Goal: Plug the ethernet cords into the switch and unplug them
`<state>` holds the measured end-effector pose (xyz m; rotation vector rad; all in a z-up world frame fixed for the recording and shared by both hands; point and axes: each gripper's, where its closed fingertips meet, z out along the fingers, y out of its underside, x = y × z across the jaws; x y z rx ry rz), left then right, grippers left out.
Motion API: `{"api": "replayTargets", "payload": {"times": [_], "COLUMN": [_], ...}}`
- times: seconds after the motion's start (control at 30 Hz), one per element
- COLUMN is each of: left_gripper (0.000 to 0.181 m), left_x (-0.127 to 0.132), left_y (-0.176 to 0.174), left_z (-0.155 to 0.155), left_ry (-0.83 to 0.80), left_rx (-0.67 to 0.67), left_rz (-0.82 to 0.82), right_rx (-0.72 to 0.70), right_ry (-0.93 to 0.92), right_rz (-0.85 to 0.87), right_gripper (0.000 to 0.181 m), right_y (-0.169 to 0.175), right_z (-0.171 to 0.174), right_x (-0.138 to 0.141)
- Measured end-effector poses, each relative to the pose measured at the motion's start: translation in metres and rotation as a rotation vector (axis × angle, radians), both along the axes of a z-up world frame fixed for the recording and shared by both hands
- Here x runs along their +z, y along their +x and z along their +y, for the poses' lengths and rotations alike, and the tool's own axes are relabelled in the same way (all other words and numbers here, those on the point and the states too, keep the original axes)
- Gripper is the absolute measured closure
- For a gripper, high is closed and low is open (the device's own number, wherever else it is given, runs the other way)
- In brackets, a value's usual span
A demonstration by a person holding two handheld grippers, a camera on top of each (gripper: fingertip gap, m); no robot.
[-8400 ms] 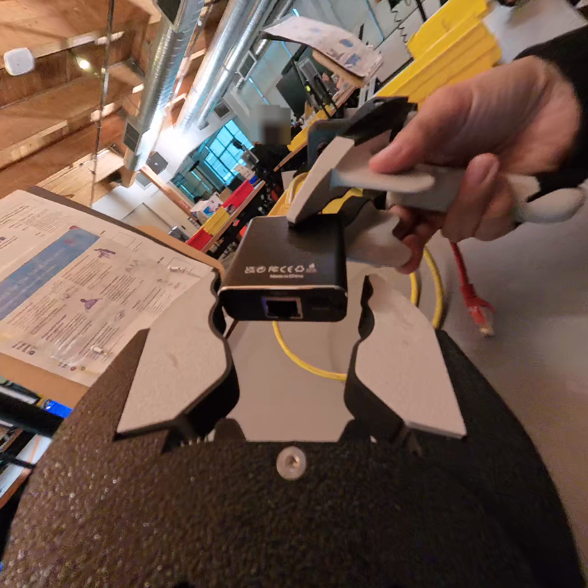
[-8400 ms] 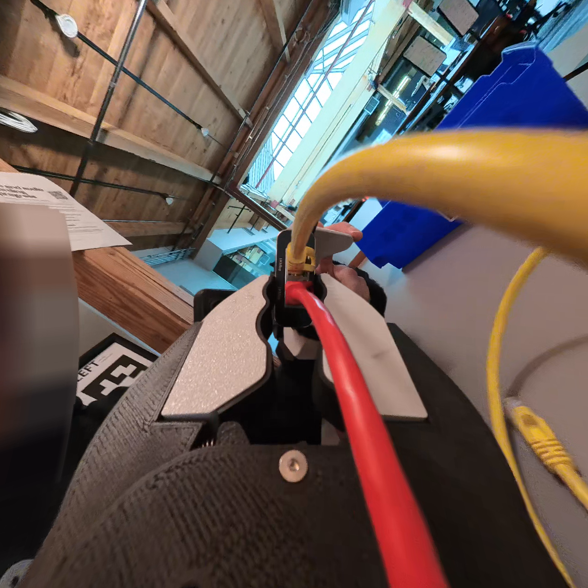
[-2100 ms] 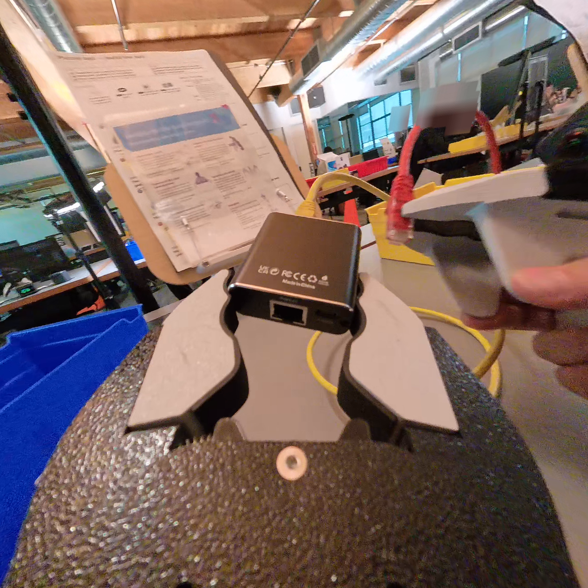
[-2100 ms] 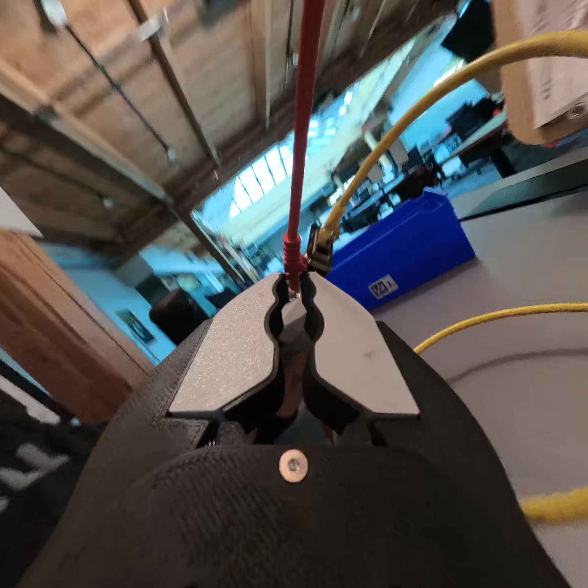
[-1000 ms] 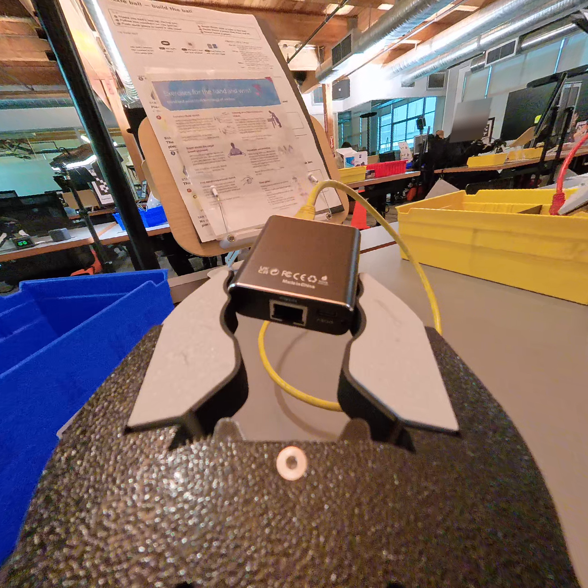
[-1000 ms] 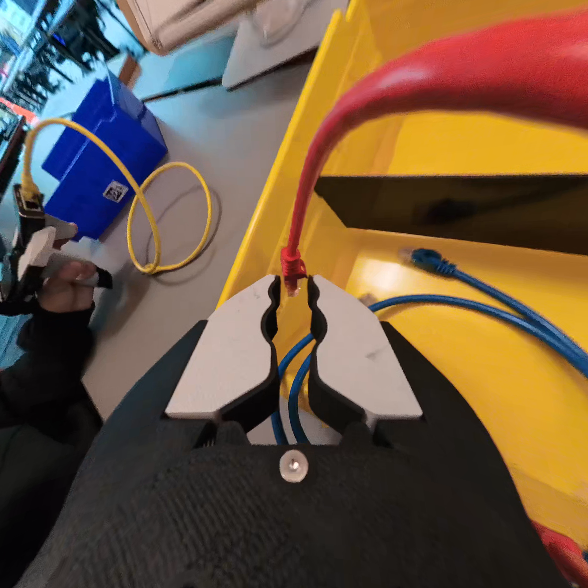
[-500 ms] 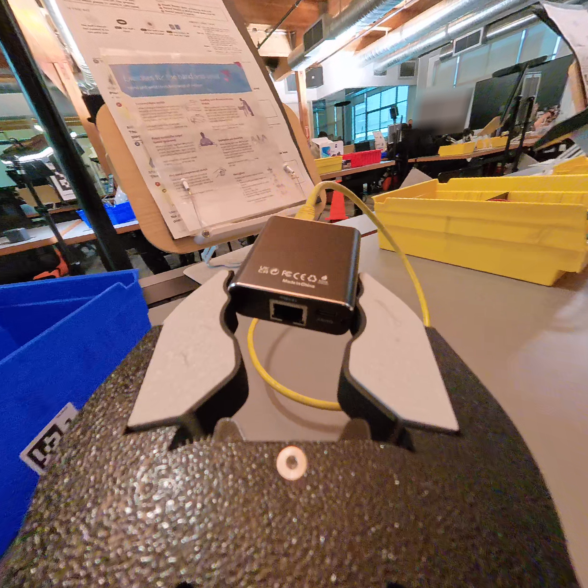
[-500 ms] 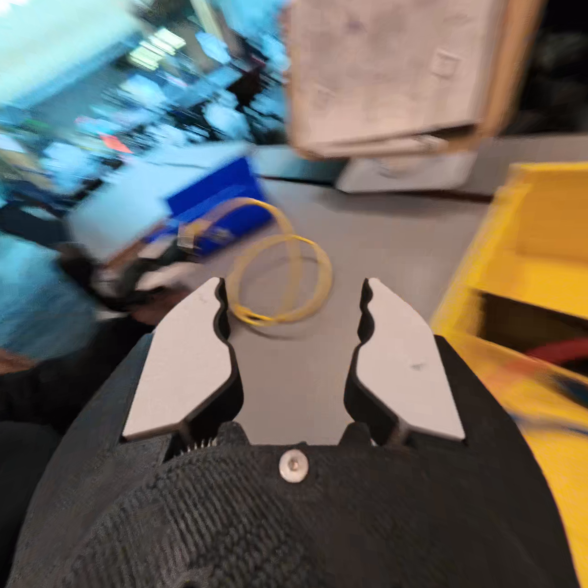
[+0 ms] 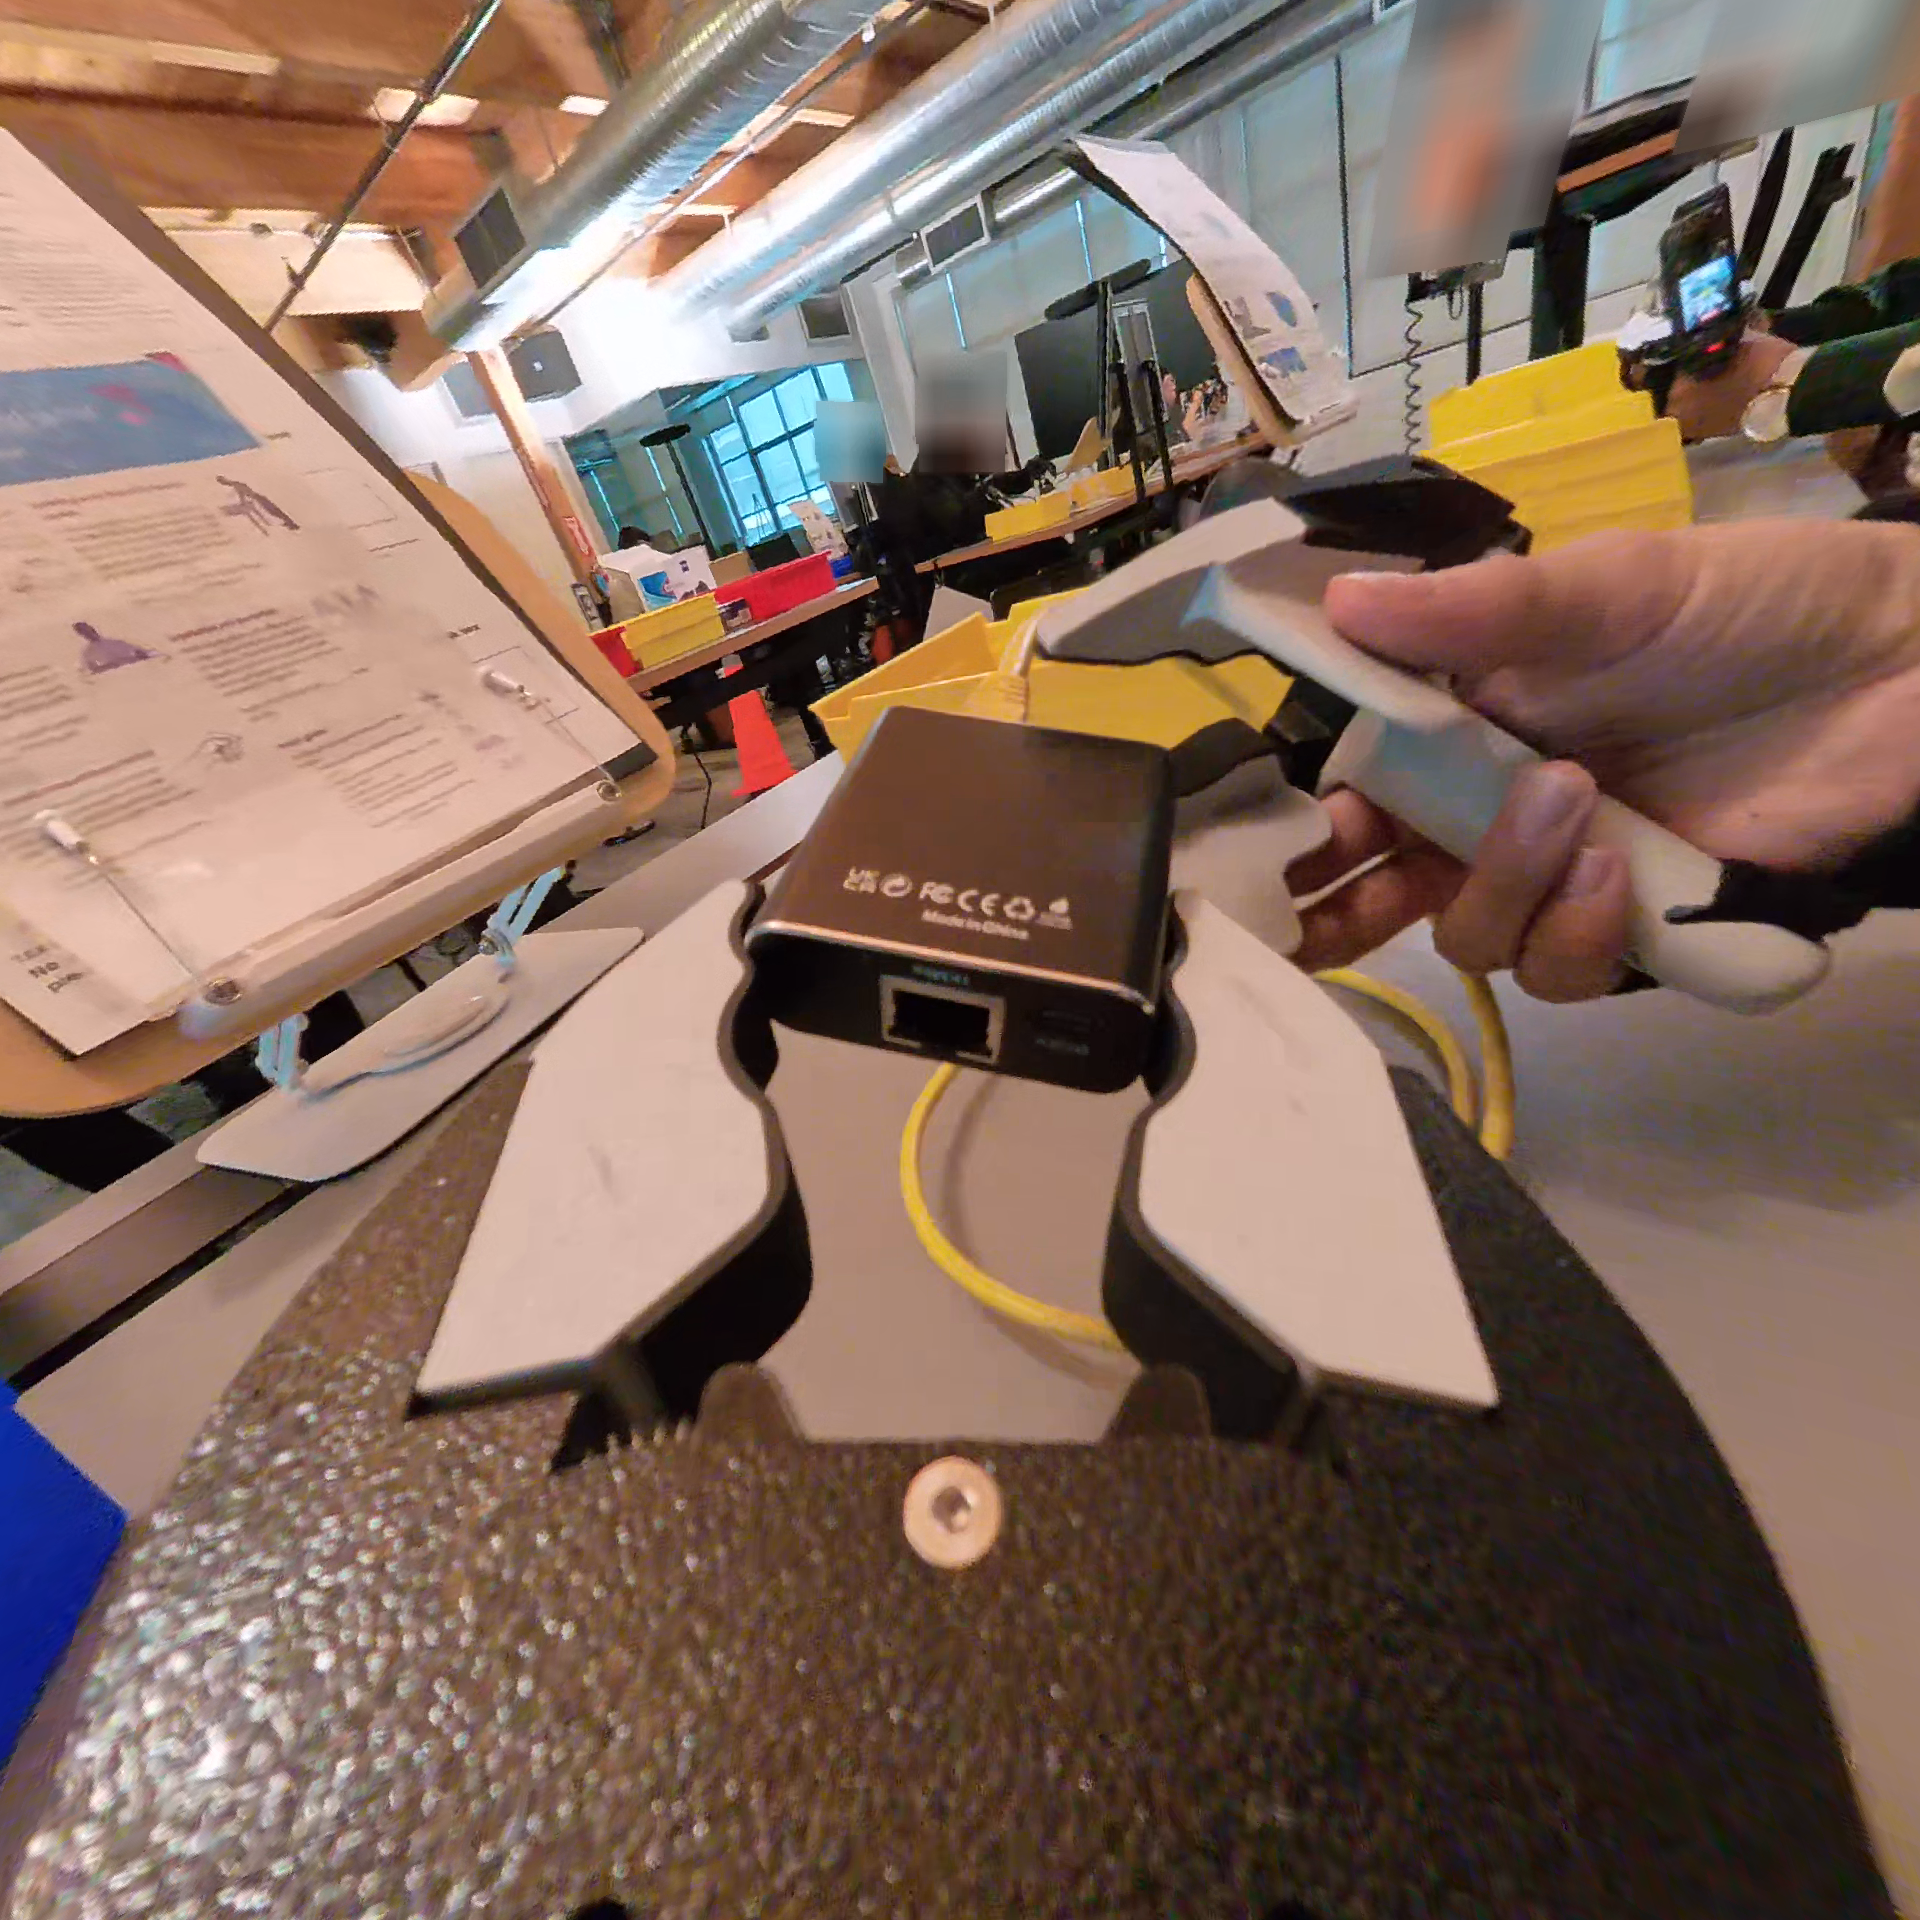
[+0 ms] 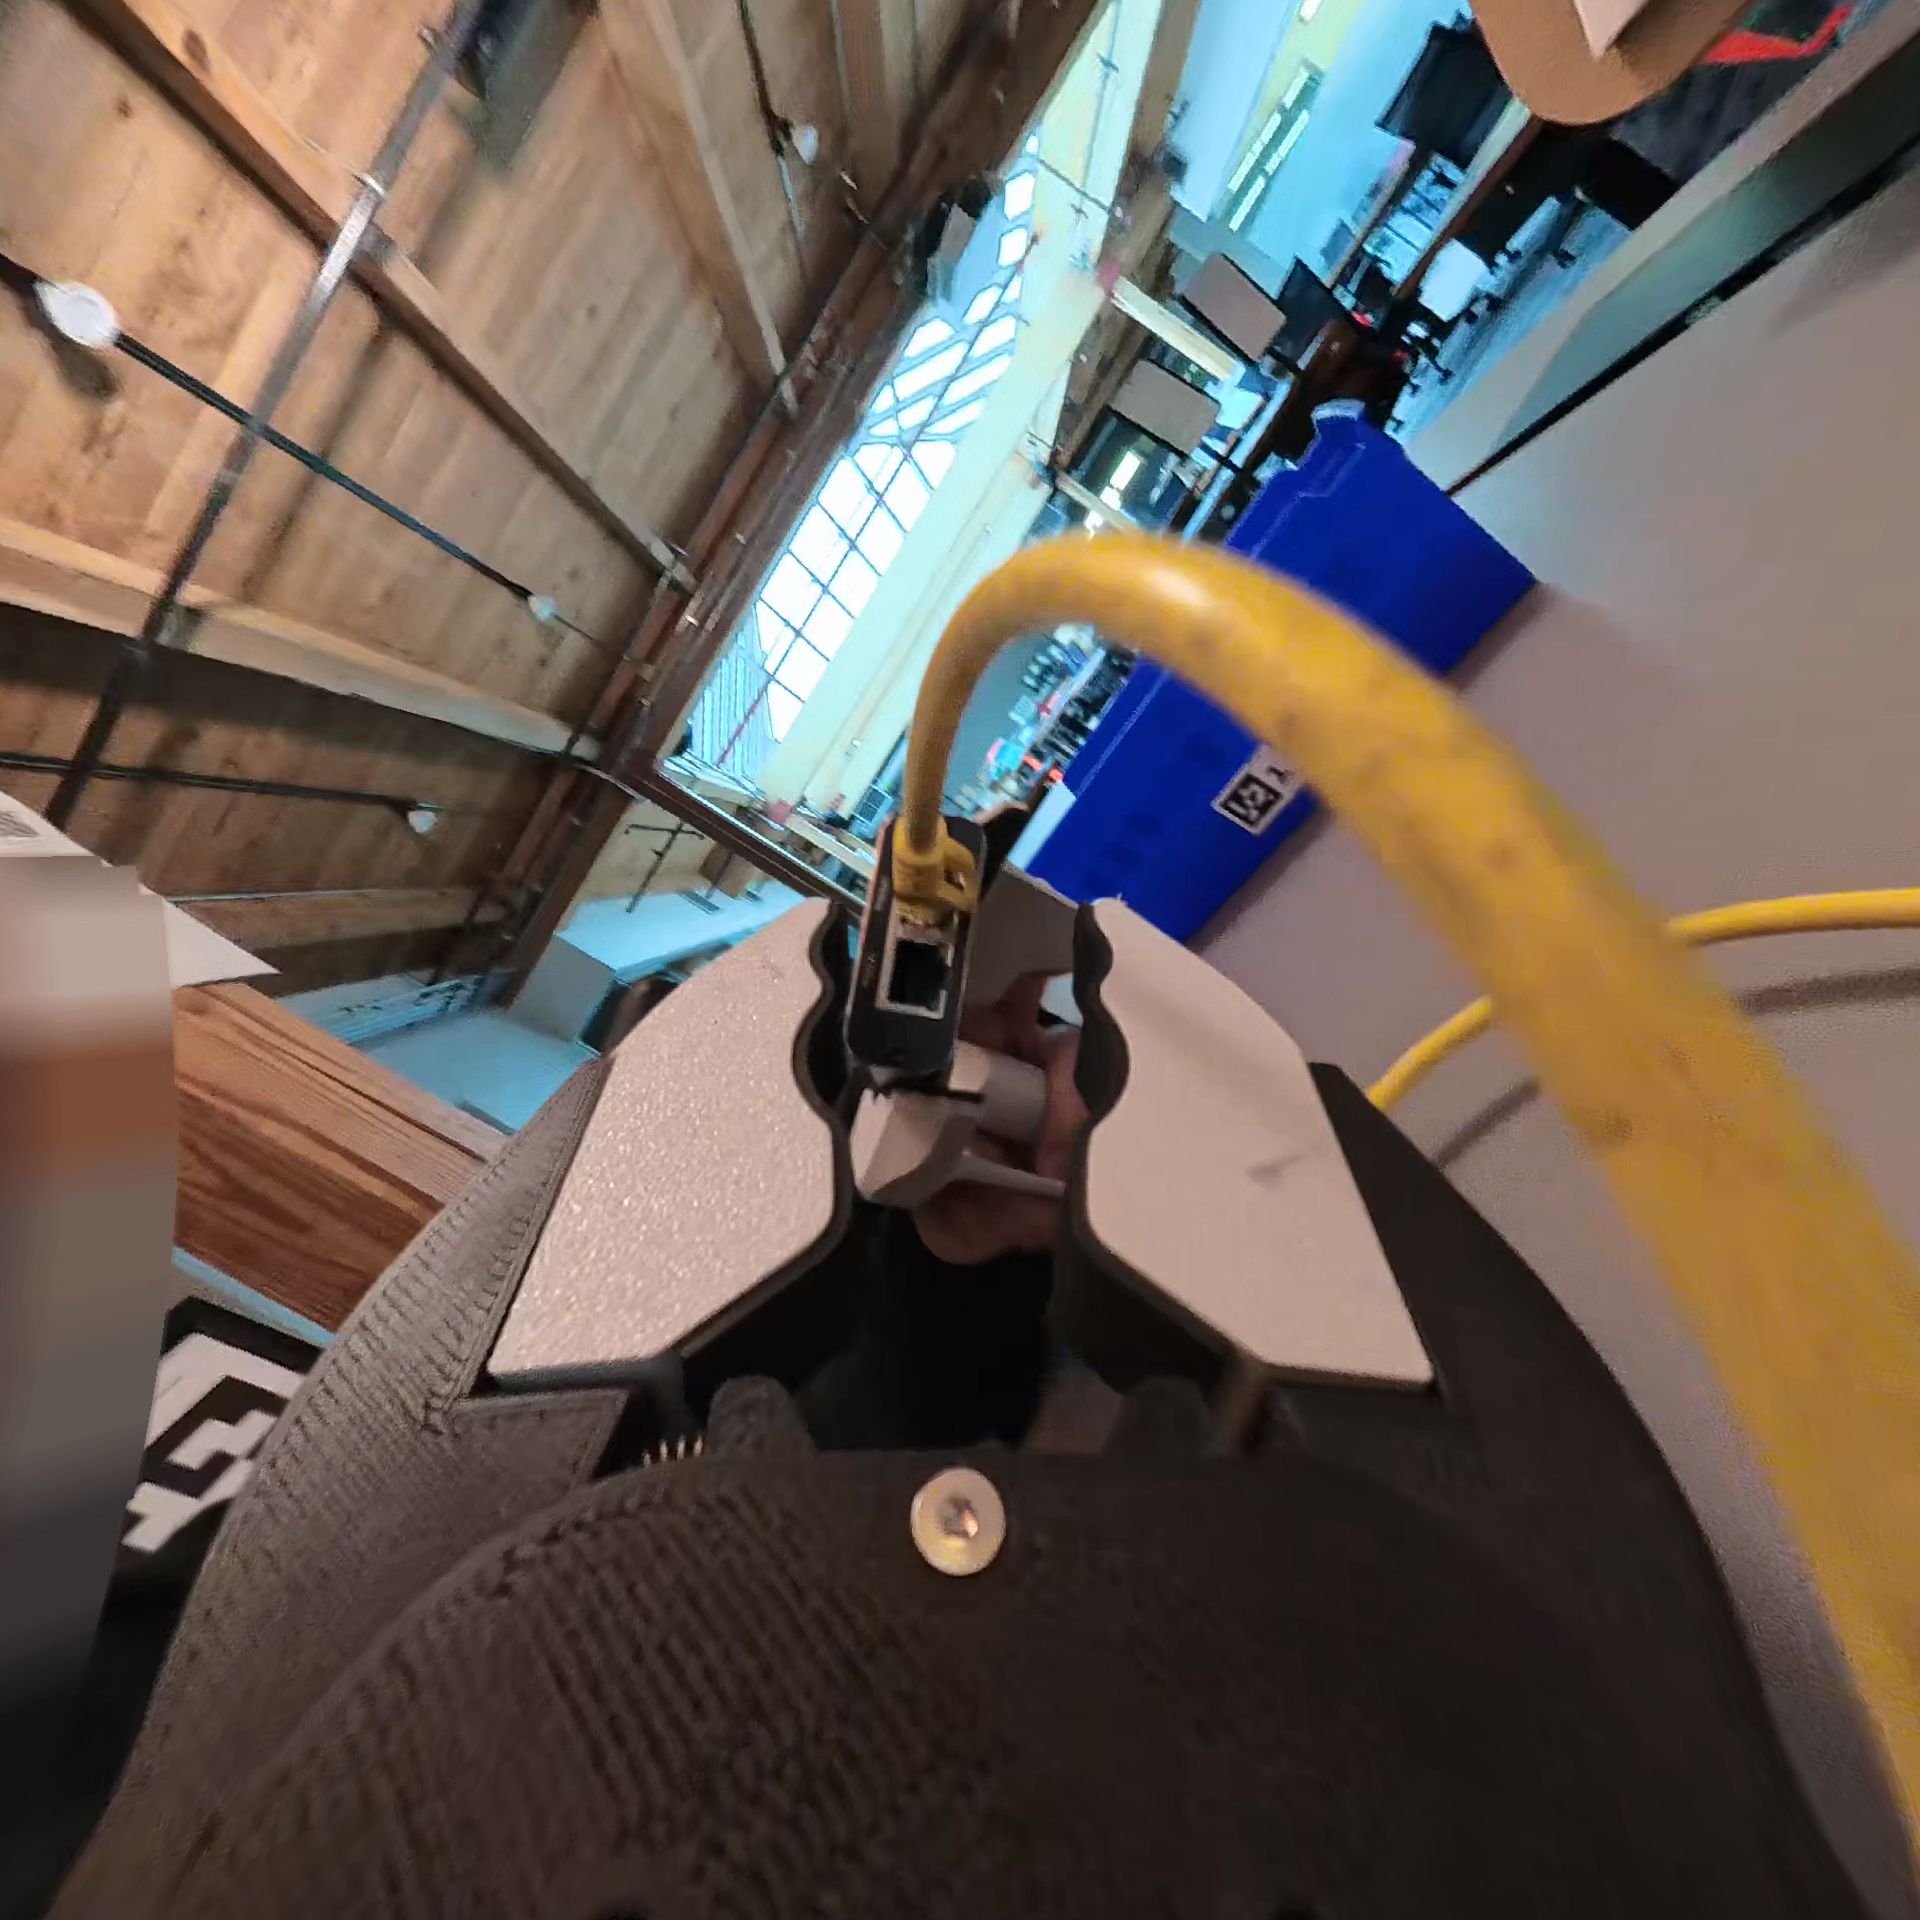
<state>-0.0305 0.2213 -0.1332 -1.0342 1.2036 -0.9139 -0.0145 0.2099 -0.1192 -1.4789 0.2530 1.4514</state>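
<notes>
My left gripper [image 9: 964, 914] is shut on the black switch [image 9: 987, 831] and holds it above the grey table. The switch's near face shows an empty port [image 9: 940, 1023]. A yellow ethernet cord [image 9: 935, 1195] is plugged into its far end and loops down onto the table. My right gripper [image 9: 1122, 707], held by a hand, sits at the switch's far end. In the right wrist view that gripper [image 10: 956, 966] is open, its fingertips on either side of the switch [image 10: 909, 966]. The yellow plug [image 10: 930, 868] sits in one port, with an empty port [image 10: 914, 982] beside it. The yellow cord [image 10: 1455, 779] arcs across this view.
A clipboard stand with a printed sheet [image 9: 260, 675] stands at the left. Yellow bins [image 9: 1558, 457] sit at the back right, one [image 9: 935, 696] just behind the switch. A blue bin [image 10: 1247, 727] stands on the grey table [image 9: 1714, 1195].
My right gripper let go of the red cord over the yellow bin, opened, and came back to the switch's far end. My left gripper kept hold of the switch.
</notes>
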Motion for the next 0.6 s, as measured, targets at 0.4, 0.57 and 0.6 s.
{"api": "replayTargets", "payload": {"times": [0.4, 0.57, 0.6], "left_gripper": [0.113, 0.113, 0.113], "left_x": [0.000, 0.001, 0.001], "left_y": [0.001, 0.000, 0.000], "left_z": [0.002, 0.004, 0.004], "left_ry": [0.023, 0.012, 0.011], "left_rx": [0.055, 0.061, 0.064], "left_rz": [0.000, -0.005, -0.005], "right_rx": [-0.098, -0.127, -0.137], "right_ry": [0.046, 0.062, 0.062], "right_rz": [0.100, 0.150, 0.146], "right_gripper": [0.155, 0.162, 0.162], "right_y": [-0.009, -0.010, -0.010], "right_z": [0.008, 0.008, 0.009], "right_x": [0.004, 0.007, 0.007]}}
